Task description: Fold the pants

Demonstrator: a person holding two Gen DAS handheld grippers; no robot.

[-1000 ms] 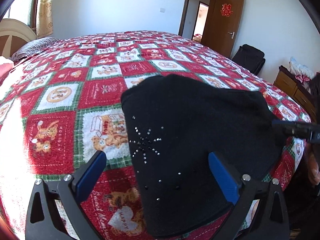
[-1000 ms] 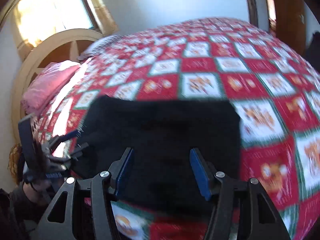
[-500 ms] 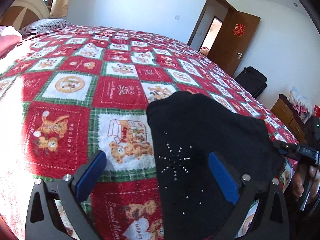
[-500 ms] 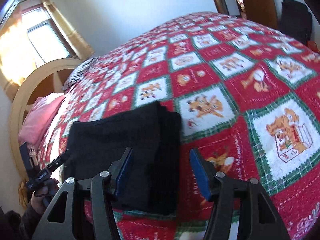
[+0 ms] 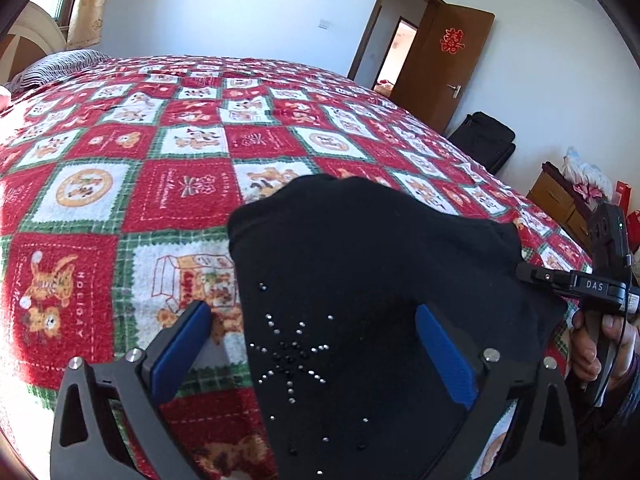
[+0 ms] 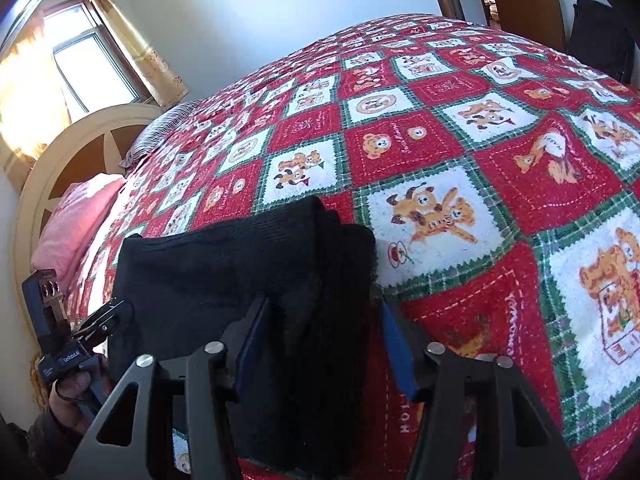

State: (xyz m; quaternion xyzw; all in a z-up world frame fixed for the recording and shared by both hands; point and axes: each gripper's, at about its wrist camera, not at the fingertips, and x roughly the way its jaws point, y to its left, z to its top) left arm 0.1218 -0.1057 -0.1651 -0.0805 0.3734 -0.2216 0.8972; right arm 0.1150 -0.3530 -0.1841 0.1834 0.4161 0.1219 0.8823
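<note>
Black folded pants [image 5: 360,280] with a star of small studs lie near the front edge of the bed. My left gripper [image 5: 310,316] hovers open and wide over their left part, its blue pads [image 5: 182,344] clear of the cloth. In the right wrist view the pants [image 6: 224,264] show a thick stacked fold on their right side. My right gripper [image 6: 320,308] straddles that fold and its jaws are closing. The left pad lies against the cloth, while a thin strip of blanket shows beside the right pad. Each view shows the other gripper in a hand at the pants' far side.
A red, white and green patchwork blanket [image 5: 180,192] covers the whole bed. A pink pillow [image 6: 76,220] and a round headboard [image 6: 68,148] stand at the bed's head. A brown door [image 5: 444,60], a black bag [image 5: 484,140] and a wooden drawer unit [image 5: 560,196] lie beyond the far side.
My right gripper has swung onto the pants' thick folded edge and its jaws have narrowed around it. The left gripper has stayed over the studded part, still open.
</note>
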